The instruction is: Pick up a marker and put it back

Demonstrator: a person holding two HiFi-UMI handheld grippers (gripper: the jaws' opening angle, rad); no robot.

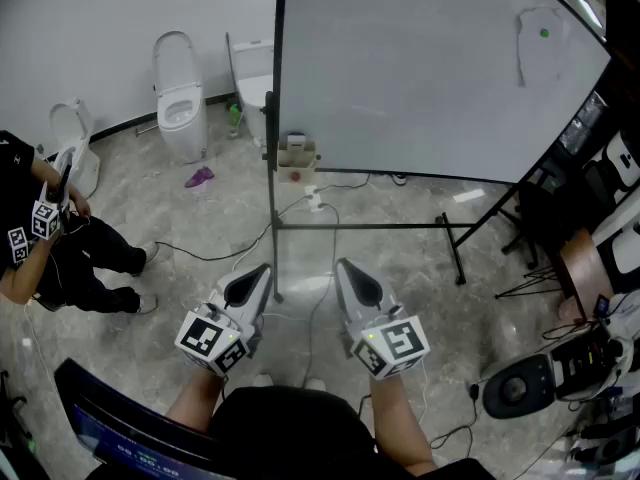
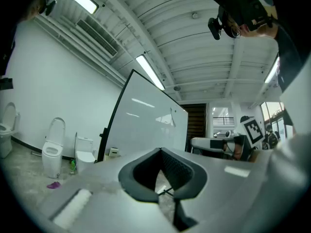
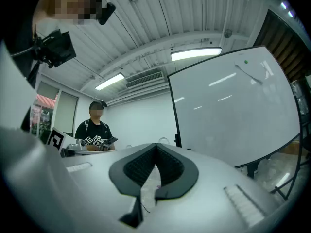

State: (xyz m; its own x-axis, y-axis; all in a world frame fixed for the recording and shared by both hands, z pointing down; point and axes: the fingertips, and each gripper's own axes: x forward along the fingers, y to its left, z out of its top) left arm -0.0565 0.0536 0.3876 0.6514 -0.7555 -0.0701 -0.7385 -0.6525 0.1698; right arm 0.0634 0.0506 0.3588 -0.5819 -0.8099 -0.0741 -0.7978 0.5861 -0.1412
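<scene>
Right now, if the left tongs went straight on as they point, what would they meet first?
Probably the whiteboard: the left tongs, shut and empty, point at its face, with nothing visible between. How far it stands I cannot tell.

Your right gripper [image 3: 156,147] is pointing level with its jaws pressing together at the tips, and nothing's sitting between them. It's facing a whiteboard [image 3: 233,106] that's filling the right side, with a green dot [image 3: 246,61] sitting near its top corner. Over on the left, a person [image 3: 95,130] in a black shirt and cap is standing and holding cubes [image 3: 99,141] with square markers at chest height. Strip lights [image 3: 196,55] are glowing on the slatted ceiling [image 3: 146,18] overhead.
</scene>
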